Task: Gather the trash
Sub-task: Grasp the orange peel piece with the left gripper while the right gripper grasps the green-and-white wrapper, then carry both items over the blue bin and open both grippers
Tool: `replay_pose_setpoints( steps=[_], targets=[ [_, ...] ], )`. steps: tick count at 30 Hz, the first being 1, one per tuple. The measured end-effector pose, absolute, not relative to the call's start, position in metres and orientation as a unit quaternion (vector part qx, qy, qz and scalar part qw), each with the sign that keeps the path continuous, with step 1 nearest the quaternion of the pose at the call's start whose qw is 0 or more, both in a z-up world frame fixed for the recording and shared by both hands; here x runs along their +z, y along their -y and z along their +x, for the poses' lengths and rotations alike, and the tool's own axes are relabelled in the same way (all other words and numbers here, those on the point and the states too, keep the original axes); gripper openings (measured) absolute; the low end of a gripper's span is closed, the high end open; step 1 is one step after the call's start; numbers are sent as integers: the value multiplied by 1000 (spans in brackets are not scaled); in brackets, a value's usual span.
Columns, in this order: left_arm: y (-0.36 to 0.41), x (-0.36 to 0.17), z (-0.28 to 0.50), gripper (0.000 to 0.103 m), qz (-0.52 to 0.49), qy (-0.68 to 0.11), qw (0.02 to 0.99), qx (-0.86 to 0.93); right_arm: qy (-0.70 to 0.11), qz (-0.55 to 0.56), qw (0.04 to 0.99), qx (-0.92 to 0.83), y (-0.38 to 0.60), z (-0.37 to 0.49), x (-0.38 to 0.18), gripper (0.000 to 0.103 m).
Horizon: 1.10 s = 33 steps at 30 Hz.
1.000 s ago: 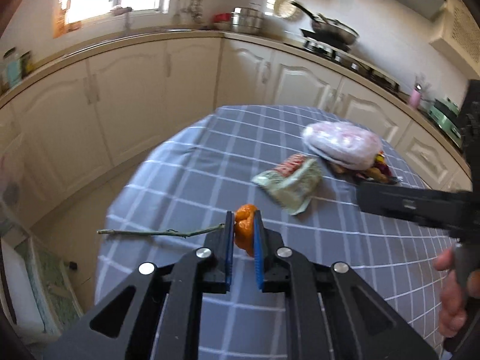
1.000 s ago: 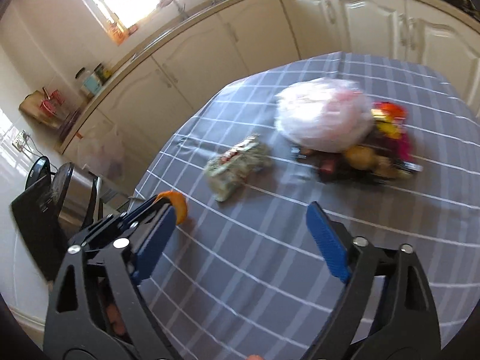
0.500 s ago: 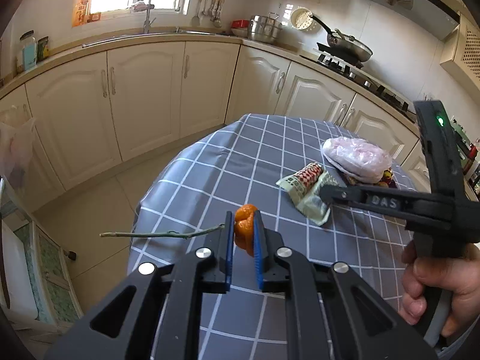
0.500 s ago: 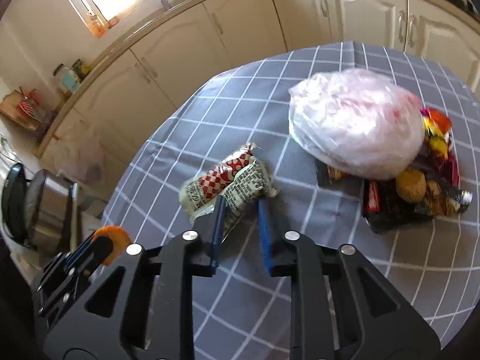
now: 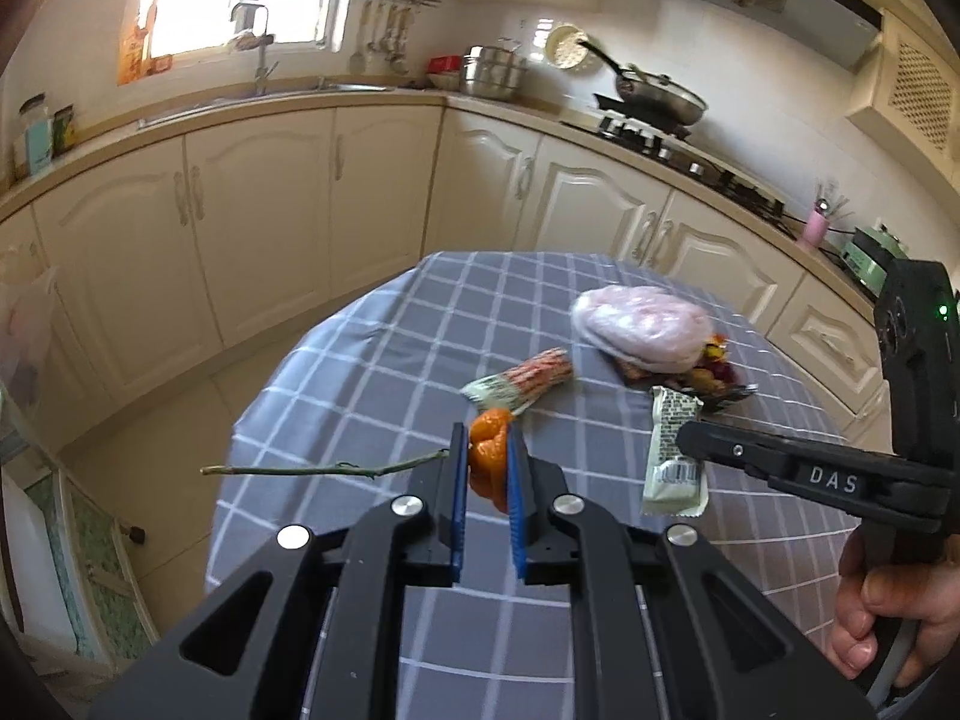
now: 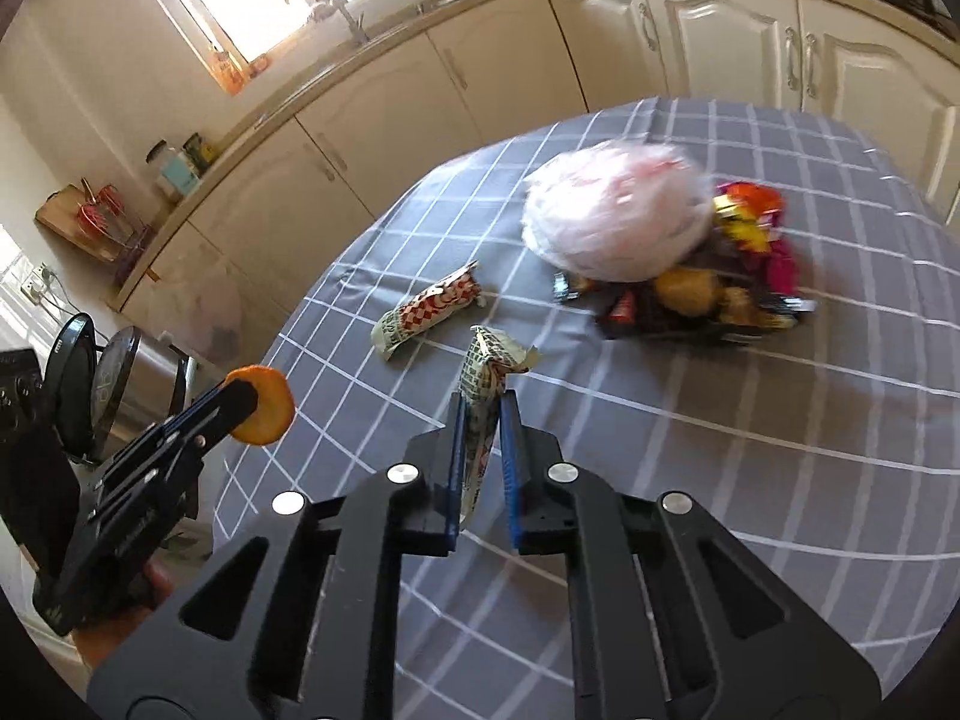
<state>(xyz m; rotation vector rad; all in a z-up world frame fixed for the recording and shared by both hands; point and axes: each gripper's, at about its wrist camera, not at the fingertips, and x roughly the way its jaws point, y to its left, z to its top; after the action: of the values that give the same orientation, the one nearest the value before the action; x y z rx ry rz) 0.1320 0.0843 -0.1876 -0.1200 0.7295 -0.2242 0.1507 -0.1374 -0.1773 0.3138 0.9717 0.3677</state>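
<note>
My left gripper [image 5: 487,443] is shut on a piece of orange peel [image 5: 487,471], and a thin green stem [image 5: 324,469] sticks out leftward from beside its fingers. In the right wrist view the left gripper [image 6: 240,397] hangs off the table's left edge with the peel [image 6: 264,405]. My right gripper [image 6: 483,405] is shut on a green-and-white snack wrapper [image 6: 485,369], held above the grey checked tablecloth [image 6: 750,420]. The same wrapper [image 5: 672,450] hangs from the right gripper [image 5: 684,435] in the left wrist view. A red-and-white check wrapper [image 6: 429,312] lies on the cloth.
A white plastic bag [image 6: 612,219] rests on a pile of colourful snack wrappers [image 6: 720,291] farther back on the table. A steel bin with a raised black lid [image 6: 102,384] stands on the floor left of the table. Cream cabinets [image 5: 252,222] ring the room.
My right gripper went from wide open to shut on the green-and-white wrapper and lifted it off the cloth, away from the red check wrapper. My left gripper rose a little with the peel.
</note>
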Motion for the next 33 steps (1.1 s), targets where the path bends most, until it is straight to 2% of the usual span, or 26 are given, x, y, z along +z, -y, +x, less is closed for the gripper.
replay_pose_setpoints(
  steps=[4, 5, 6, 7, 8, 10, 11, 13, 15, 16, 25, 33],
  targets=[
    [-64, -185, 130, 11, -51, -357, 925, -119, -483, 140, 849, 162, 146, 150, -187, 15],
    [-59, -184, 129, 11, -50, -357, 925, -121, -490, 140, 846, 156, 147, 151, -190, 22],
    [-55, -184, 128, 11, -49, -358, 924, -123, -492, 148, 844, 154, 148, 151, -192, 48],
    [-52, -183, 127, 11, -48, -359, 924, -124, -488, 152, 846, 151, 149, 150, -193, 65],
    [-49, -183, 126, 11, -46, -360, 924, -124, -480, 149, 853, 142, 149, 150, -192, 75],
    [-45, -183, 124, 11, -43, -361, 923, -125, -480, 132, 856, 140, 141, 154, -194, 74],
    [-42, -182, 124, 11, -41, -362, 923, -125, -485, 125, 854, 143, 136, 156, -197, 68],
    [-41, -181, 123, 11, -38, -361, 923, -124, -478, 59, 867, 130, 120, 155, -200, 38],
    [-39, -178, 122, 11, -36, -360, 924, -123, -469, 25, 873, 132, 115, 150, -202, 23],
    [-38, -177, 121, 11, -35, -360, 924, -123, -469, 30, 872, 137, 119, 148, -202, 20],
    [10, -165, 118, 11, -15, -355, 921, -161, -416, 161, 883, 145, 226, 110, -171, 18],
    [118, -145, 109, 11, 9, -346, 900, -264, -343, 239, 905, 82, 358, 55, -132, 18]
  ],
)
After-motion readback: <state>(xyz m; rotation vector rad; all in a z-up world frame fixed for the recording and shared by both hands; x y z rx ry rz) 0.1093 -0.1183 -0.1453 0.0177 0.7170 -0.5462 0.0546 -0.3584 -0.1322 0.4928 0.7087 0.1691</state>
